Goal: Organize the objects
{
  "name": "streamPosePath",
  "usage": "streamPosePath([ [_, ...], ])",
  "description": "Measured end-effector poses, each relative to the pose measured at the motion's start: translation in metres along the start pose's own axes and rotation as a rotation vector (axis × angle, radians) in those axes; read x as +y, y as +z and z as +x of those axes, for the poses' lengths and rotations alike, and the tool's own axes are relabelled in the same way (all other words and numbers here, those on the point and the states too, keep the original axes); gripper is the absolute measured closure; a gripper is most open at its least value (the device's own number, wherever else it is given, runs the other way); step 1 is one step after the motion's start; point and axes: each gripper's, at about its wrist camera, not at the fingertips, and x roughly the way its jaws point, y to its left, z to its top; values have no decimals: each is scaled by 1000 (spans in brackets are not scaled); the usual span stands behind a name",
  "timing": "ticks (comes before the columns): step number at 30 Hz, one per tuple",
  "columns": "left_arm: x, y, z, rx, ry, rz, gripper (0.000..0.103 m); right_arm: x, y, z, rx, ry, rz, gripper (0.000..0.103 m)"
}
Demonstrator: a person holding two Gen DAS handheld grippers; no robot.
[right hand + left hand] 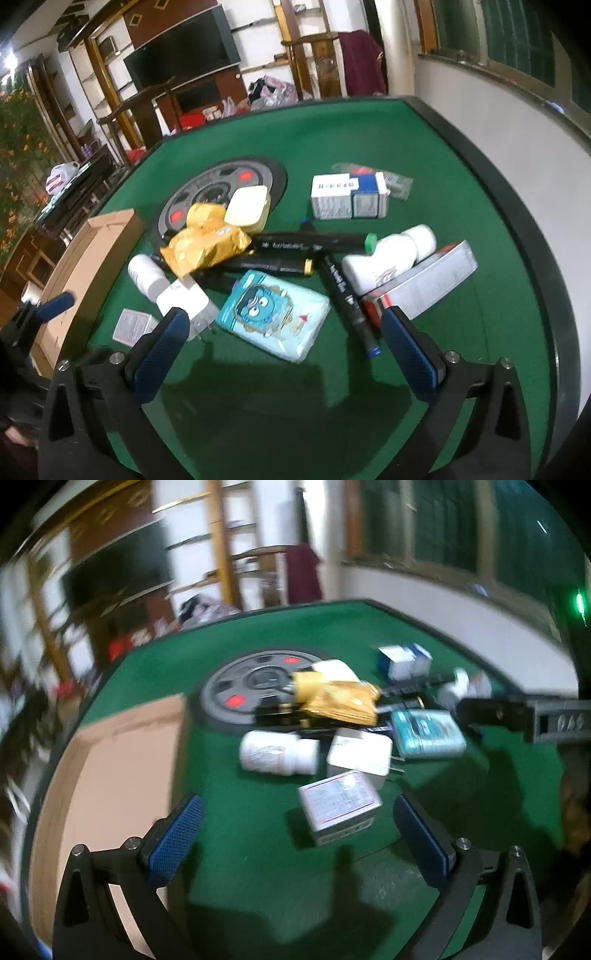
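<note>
- Left gripper (pixel 298 821) spread wide above the green felt desk (pixel 266 849), nothing between its blue pads; hovering just short of a small flat box with a red-bordered label (pixel 340 805).
- Right gripper (pixel 284 345) likewise spread wide and holding nothing, poised over a pale blue tissue pack printed with a cartoon face (pixel 273 314).
- Landmark: grey round disc with red patches (pixel 218 195), set into the desk.
- Resting on the disc's near edge: crinkled gold foil packet (pixel 203 251) and cream rounded case (pixel 245 205).
- Just in front of the disc: white pill bottle lying on its side (pixel 277 753), touching a white plug adapter (pixel 358 757).
- Right of the disc: white and blue carton (pixel 349 195), black markers (pixel 310 242), white squeeze bottle (pixel 388 258) leaning on a silver and red box (pixel 424 280).
- Left of the disc: shallow brown cardboard box (pixel 122 775) at the desk edge.
- Left-wrist view motion-blurred; labels unreadable.
</note>
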Motion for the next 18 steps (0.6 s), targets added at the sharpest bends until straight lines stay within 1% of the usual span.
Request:
streamPosePath([
  [1, -7, 1, 8, 17, -1, 37, 3, 1, -2, -1, 1, 3, -2, 0],
  [3, -15, 3, 22, 49, -17, 71, 3, 3, -2, 3, 3, 13, -5, 0],
  [4, -19, 4, 30, 66, -12, 87, 3, 4, -2, 3, 4, 20, -5, 0],
  [5, -22, 5, 34, 81, -10, 100, 9, 3, -1, 3, 7, 30, -6, 0],
  [6, -25, 5, 39, 105, -29, 108, 16, 3, 0, 2, 10, 44, -6, 0],
  [7, -26, 5, 43, 122, -59, 107, 41, 2, 0, 1, 13, 53, -5, 0],
  [8, -27, 4, 46, 139, -79, 103, 57, 2, 1, 0, 17, 60, -6, 0],
  [9, -25, 5, 45, 138, -122, 84, 57, 1, 3, -1, 21, 66, -10, 0],
  [11, -21, 3, 45, 159, -161, 35, 57, 2, 5, -1, 26, 68, -29, 0],
  [14, -13, 0, 35, 138, -169, -6, 58, 10, 8, 2, 42, 73, -95, 0],
  [18, 8, 1, 2, 80, -174, -77, 58, 29, 9, 18, 88, 53, -230, 0],
])
